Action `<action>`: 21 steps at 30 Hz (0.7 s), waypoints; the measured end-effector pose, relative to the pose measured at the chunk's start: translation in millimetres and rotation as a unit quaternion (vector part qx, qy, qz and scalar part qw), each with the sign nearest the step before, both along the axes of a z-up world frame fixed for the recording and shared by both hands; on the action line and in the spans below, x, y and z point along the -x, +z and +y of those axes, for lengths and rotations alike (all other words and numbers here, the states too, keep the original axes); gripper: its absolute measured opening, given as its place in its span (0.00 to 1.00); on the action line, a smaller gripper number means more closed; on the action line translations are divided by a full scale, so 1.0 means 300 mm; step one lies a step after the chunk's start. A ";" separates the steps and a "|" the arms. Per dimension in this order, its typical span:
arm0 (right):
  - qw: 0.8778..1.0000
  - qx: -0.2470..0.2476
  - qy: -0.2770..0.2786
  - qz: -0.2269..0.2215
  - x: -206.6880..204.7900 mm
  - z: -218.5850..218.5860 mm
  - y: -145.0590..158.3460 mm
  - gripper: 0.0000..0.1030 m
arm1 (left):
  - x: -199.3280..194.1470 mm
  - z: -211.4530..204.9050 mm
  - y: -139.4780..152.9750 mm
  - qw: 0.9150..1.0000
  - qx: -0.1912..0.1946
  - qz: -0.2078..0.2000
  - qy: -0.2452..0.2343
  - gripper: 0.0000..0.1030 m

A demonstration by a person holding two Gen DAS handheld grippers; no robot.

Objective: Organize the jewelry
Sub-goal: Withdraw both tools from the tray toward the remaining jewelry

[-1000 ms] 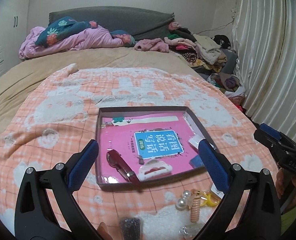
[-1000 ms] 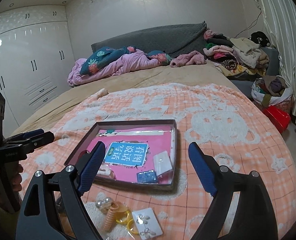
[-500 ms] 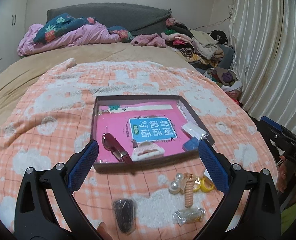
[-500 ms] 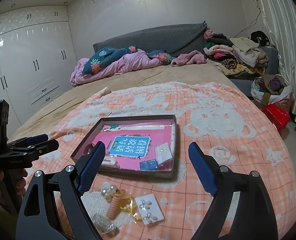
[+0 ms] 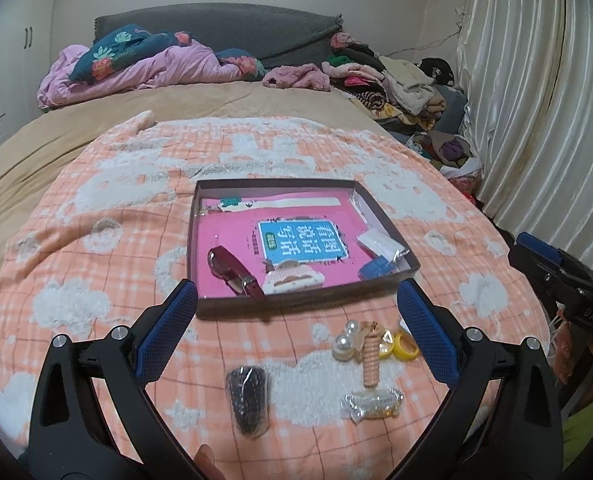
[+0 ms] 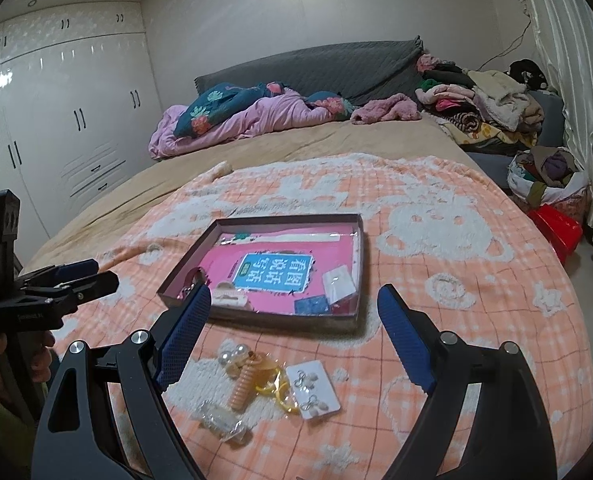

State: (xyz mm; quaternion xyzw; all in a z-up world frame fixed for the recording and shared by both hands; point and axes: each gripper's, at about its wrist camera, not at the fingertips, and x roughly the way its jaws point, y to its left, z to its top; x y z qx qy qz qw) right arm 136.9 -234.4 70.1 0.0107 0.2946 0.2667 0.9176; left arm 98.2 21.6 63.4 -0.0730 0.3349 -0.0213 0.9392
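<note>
A shallow brown box (image 5: 200,236) (image 6: 358,248) with a pink lining lies on the orange blanket. It holds a red clip (image 5: 232,270), a pink hair claw (image 5: 292,280), a blue card (image 5: 378,268) and a white packet (image 5: 378,242). In front of it lie pearls (image 5: 346,340), a coiled peach hair tie (image 5: 370,362), yellow rings (image 5: 404,346), a clear bag (image 5: 372,400), a dark beaded pouch (image 5: 248,396) and an earring card (image 6: 314,394). My left gripper (image 5: 296,336) is open and empty above these. My right gripper (image 6: 294,338) is open and empty too.
The orange checked blanket (image 5: 96,240) covers the near end of a bed. Pink bedding (image 5: 144,68) and piled clothes (image 5: 392,84) lie at the far end. Curtains (image 5: 536,120) hang on the right, wardrobes (image 6: 56,128) stand on the left.
Both grippers have pulled back and risen, so the loose jewelry in front of the box has come fully into view. Both stay open.
</note>
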 end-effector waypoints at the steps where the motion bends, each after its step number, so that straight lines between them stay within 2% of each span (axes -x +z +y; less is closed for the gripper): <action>1: 1.000 0.001 0.002 0.001 0.008 0.001 0.000 0.82 | 0.013 -0.004 -0.006 1.000 -0.003 0.002 -0.002 0.91; 8: 1.000 -0.003 0.025 0.018 0.035 0.011 -0.003 0.81 | 0.070 -0.045 -0.068 0.999 -0.012 0.032 -0.018 0.91; 17: 0.996 0.004 0.070 0.061 0.042 0.078 -0.062 0.61 | 0.133 -0.120 -0.179 0.995 -0.028 0.076 -0.050 0.91; 21: 0.992 0.009 0.090 0.085 0.028 0.120 -0.110 0.56 | 0.146 -0.159 -0.250 0.992 -0.026 0.102 -0.072 0.91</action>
